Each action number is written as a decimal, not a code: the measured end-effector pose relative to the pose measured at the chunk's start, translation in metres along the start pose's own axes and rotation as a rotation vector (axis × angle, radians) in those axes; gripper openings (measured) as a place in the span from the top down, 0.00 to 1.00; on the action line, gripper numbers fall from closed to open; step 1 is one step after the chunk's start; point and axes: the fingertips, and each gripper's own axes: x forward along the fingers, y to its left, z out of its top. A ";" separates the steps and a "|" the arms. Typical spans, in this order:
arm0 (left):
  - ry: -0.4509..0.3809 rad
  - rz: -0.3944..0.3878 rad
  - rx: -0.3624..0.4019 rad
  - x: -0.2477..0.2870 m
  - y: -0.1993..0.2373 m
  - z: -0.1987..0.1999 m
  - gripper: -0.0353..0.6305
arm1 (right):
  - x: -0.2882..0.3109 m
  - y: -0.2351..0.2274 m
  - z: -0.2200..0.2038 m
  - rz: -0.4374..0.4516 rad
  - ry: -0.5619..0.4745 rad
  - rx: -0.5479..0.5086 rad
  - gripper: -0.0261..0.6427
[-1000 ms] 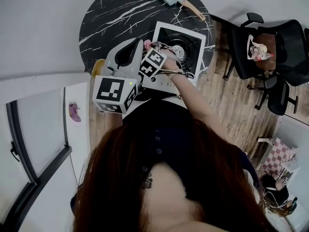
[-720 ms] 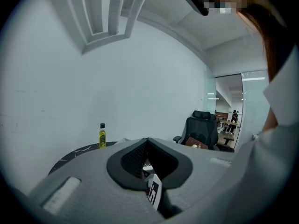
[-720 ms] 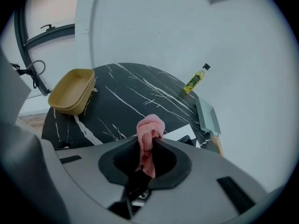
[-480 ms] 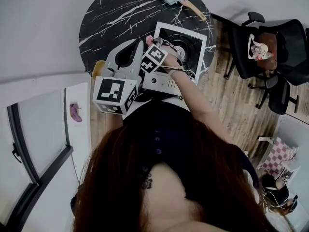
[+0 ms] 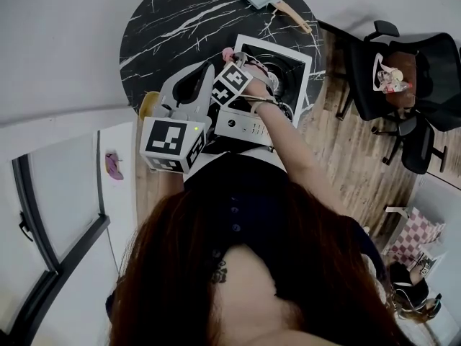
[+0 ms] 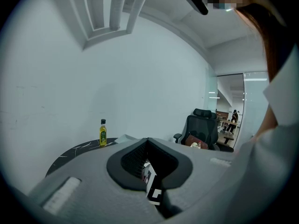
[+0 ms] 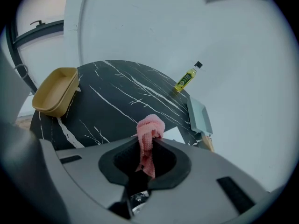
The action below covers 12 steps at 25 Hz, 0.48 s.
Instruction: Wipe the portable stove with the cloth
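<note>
The white portable stove (image 5: 288, 55) with its black burner stands on the round black marble table (image 5: 173, 27). My right gripper (image 5: 229, 58) is over the stove's near left part, shut on a pink cloth (image 5: 227, 52). In the right gripper view the pink cloth (image 7: 150, 133) bunches up out of the closed jaws of the right gripper (image 7: 149, 141), with a white stove corner (image 7: 174, 134) just beyond. My left gripper (image 5: 207, 69) is held to the left of the stove, above the table. The left gripper (image 6: 147, 140) has its jaws together with nothing in them.
A yellow tray (image 7: 56, 90) sits at the table's left edge. An oil bottle (image 7: 187, 80) and a grey-green board with a wooden handle (image 7: 200, 116) lie at the far side. Black office chairs (image 5: 403, 85) stand on the wooden floor to the right.
My right gripper has shifted slightly farther along the stove's left side with the pink cloth. The left gripper has barely moved.
</note>
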 end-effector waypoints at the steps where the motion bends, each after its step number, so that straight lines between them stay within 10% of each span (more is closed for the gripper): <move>1: 0.003 0.001 0.000 0.000 0.000 -0.001 0.93 | 0.001 -0.002 0.000 -0.002 0.001 0.001 0.88; 12: 0.027 -0.004 -0.003 0.006 0.003 -0.006 0.93 | 0.010 -0.016 0.004 -0.044 0.004 -0.021 0.88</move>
